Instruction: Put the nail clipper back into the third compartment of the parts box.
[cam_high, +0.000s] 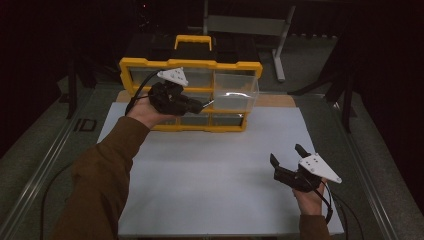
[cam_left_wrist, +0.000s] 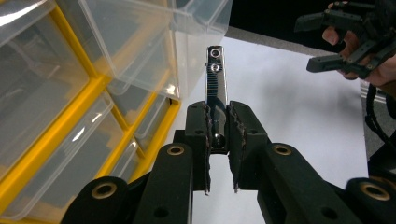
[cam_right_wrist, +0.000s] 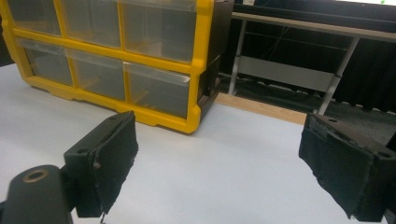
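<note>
At the organizer: left tongs (cam_left_wrist: 218, 142) clenched on a shiny metal clip (cam_left_wrist: 216, 88), held beside the pulled-out clear drawer (cam_high: 235, 90).
Advice: likely lift over the rim, then release.
Right tongs (cam_high: 289, 160): spread, idle above the surface (cam_high: 210, 170).

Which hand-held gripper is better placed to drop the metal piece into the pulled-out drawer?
Left. The left hand-held gripper already clamps the metal piece right beside the pulled-out drawer. The right hand-held gripper is open, farther back over the table.
</note>
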